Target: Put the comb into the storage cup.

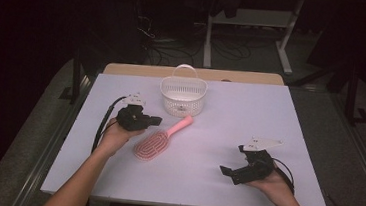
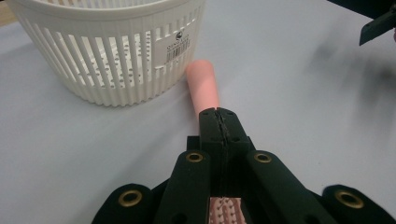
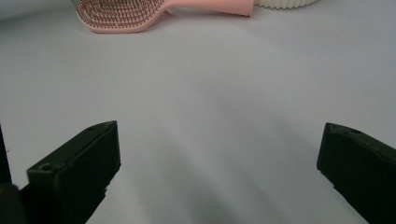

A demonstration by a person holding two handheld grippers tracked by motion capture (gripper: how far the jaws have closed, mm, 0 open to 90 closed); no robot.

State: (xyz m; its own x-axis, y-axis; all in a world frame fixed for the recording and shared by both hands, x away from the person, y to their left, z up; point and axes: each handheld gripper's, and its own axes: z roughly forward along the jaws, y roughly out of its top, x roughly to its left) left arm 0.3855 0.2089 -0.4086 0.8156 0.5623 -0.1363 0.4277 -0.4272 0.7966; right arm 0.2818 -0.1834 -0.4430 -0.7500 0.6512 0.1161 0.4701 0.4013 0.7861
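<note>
Left gripper view has the left gripper (image 2: pixel 218 114) clamped empty above the pink brush (image 2: pixel 204 88); it should reopen and straddle the handle.

I see a pink vented hairbrush (image 1: pixel 158 139) lying flat on my white table, bristles up, handle angled toward the white slatted basket (image 1: pixel 182 97), its tip just beside the basket's wall

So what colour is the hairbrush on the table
Pink, handle and head alike; the hairbrush shows best in the high view.
</note>
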